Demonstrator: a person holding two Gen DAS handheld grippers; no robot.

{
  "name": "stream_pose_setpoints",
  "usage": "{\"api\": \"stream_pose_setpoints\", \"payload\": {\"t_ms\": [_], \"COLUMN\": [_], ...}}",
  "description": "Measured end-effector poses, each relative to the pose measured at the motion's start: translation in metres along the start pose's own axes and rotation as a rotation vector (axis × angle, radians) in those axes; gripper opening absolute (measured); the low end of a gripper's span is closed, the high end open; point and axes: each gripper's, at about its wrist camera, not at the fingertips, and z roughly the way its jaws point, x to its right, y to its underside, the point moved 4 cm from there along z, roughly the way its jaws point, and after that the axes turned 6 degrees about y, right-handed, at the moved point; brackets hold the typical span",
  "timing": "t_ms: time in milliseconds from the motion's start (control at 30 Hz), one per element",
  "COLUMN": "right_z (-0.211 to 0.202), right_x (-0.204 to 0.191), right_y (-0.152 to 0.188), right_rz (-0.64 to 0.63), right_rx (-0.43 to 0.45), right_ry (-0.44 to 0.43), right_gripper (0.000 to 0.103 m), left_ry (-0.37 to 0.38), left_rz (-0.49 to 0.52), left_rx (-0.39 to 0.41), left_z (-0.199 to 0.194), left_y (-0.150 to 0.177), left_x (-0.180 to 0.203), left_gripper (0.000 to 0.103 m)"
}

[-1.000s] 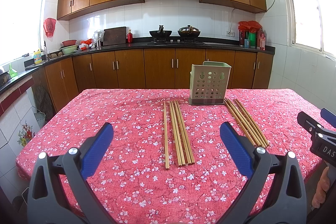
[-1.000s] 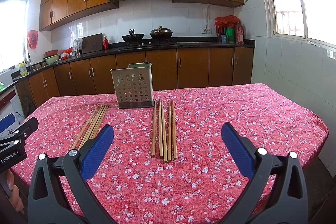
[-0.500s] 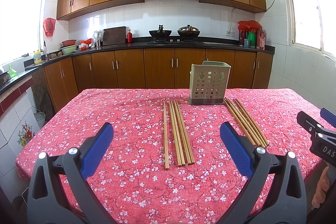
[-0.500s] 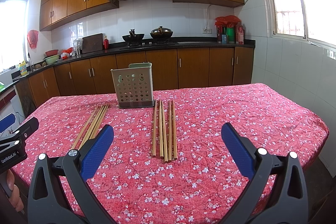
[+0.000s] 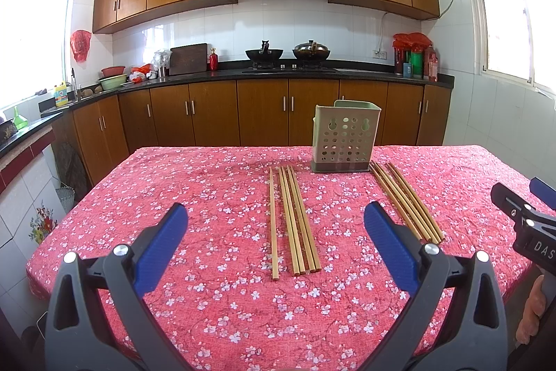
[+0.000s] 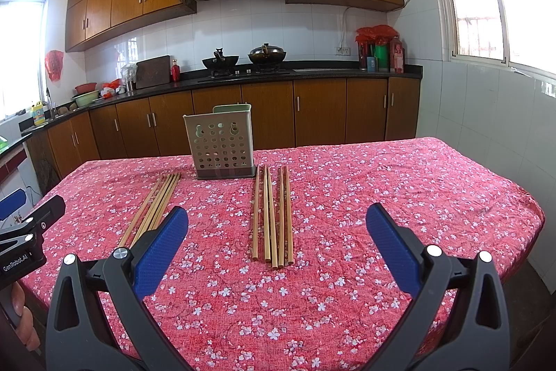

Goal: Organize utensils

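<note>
Two bundles of wooden chopsticks lie on the red flowered tablecloth. In the left wrist view one bundle (image 5: 294, 220) lies straight ahead and the other (image 5: 405, 201) to its right. A pale green perforated utensil holder (image 5: 344, 141) stands upright behind them. My left gripper (image 5: 276, 225) is open and empty, above the near table. In the right wrist view my right gripper (image 6: 276, 226) is open and empty before the right bundle (image 6: 273, 214); the left bundle (image 6: 154, 207) and the holder (image 6: 222, 143) show too.
The table (image 5: 194, 183) ends close on the left and right sides. Wooden kitchen cabinets (image 5: 215, 117) and a counter with woks run behind it. The right gripper shows at the right edge of the left wrist view (image 5: 524, 221).
</note>
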Motion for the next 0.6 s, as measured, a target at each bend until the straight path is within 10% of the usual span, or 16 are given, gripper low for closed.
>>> {"api": "stream_pose_setpoints", "payload": {"t_ms": [600], "right_z": [0.0002], "right_x": [0.0036], "right_y": [-0.0008], "right_rz": [0.002], "right_rx": [-0.007], "right_ry": [0.0], "right_gripper": [0.101], "left_ry": [-0.008], "left_rz": [0.005], "left_rx": [-0.006], "left_z": [-0.0008], "left_y": [0.0011], "left_x": [-0.0016], "left_gripper": [0.099]}}
